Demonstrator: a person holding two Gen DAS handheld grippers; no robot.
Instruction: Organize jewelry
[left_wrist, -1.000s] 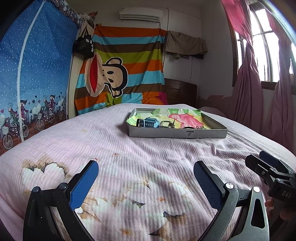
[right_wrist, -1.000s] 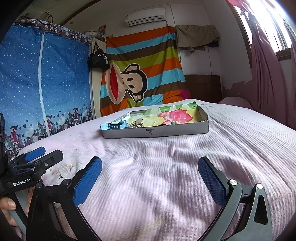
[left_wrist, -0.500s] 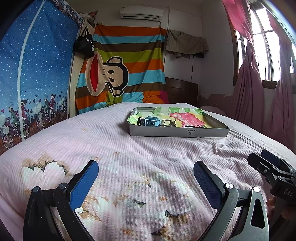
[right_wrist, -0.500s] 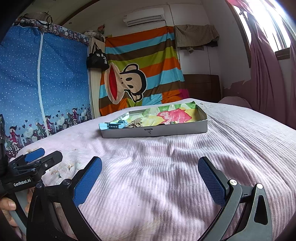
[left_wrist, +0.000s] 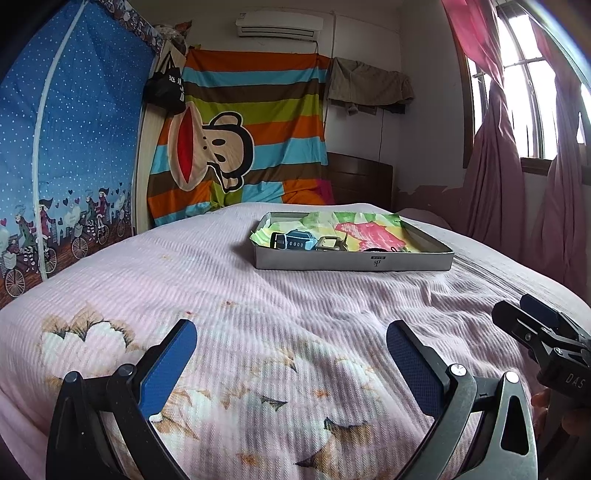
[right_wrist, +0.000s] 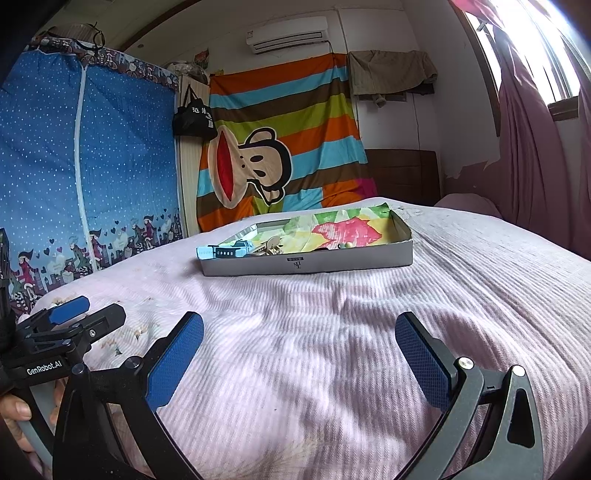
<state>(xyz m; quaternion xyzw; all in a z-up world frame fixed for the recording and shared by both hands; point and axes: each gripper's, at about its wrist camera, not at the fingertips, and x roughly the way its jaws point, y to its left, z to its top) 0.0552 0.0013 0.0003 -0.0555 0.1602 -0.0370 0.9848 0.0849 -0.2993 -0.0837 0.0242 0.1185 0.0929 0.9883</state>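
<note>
Grey tray (left_wrist: 354, 260) sits on the bed (left_wrist: 229, 295) at my 12 o'clock, well apart from both claws. Inside it, on bright paper, I see a blue watch (left_wrist: 295, 240). My left claw (left_wrist: 291, 363) gapes wide and empty; my right claw (right_wrist: 300, 356) likewise, low over the pink cover.

watch (left_wrist: 295, 240) in tray (left_wrist: 352, 263), on bed (left_wrist: 258, 314).

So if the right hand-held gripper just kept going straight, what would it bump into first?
Probably the pink bedspread: the open right hand-held gripper sits low over it. If it skims above the cover, the grey tray is next in line, though depth is hard to judge here.
</note>
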